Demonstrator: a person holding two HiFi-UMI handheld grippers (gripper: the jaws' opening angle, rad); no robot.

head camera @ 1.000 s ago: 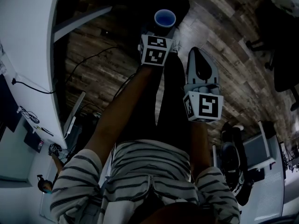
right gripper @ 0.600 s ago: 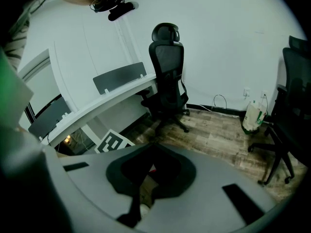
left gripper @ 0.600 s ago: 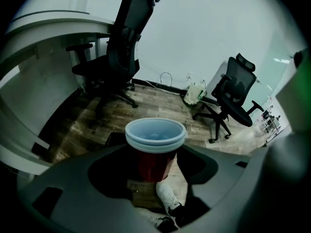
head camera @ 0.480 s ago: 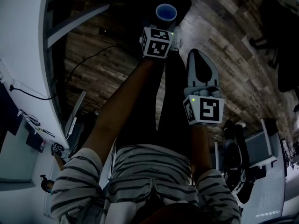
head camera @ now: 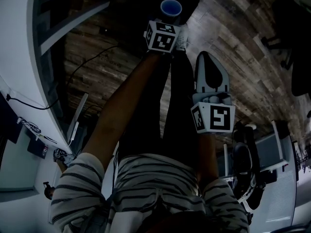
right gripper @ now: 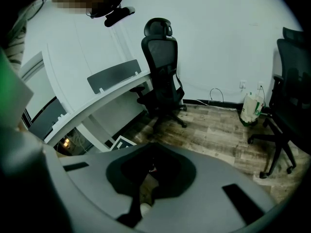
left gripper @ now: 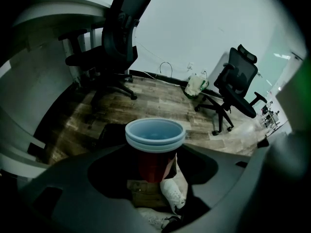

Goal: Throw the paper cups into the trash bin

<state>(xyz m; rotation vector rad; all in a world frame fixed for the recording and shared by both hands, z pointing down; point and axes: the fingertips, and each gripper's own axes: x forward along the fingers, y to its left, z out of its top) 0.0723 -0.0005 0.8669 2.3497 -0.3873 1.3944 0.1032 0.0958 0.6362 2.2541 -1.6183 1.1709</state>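
**Item 1: paper cups [left gripper: 154, 147].** Red wall and pale blue-white rim. The rim shows as two stacked lips, so this is probably two cups nested, though only one body can be made out. They stand upright with the mouth up and the long axis vertical. The inside looks empty as far as it shows. They are held out over the wooden floor [head camera: 233, 42], far from the person's body and above a white shoe [left gripper: 172, 194].

**Item 2: left gripper [head camera: 169, 22].** The arm is stretched forward. The fingers are closed on the red wall from left and right, just under the rim. The cups sit at the far end of the fingers, between the tips, and rise above them.

**Item 3: right gripper [head camera: 206, 57].** It is held nearer the body, to the right of the left gripper. The fingers are drawn together at the tips with nothing between them. Only a leg and the floor show through the gap behind the tips.

**Item 4: trash bin.** It can't be identified with certainty. A dark mass [left gripper: 111, 136] lies on the floor just behind and to the left of the cups. It may be the bin, but the dim light leaves this unsettled.

**Item 5: surroundings.** A white bench [head camera: 19, 57] is at the left and an office chair [left gripper: 238, 84] at the far right.

**Judgement.** The load is already in the left gripper, so the coming move depends on what lies straight below the cups. The mouth should stay up until they are over the bin's opening, and then the fingers can part.
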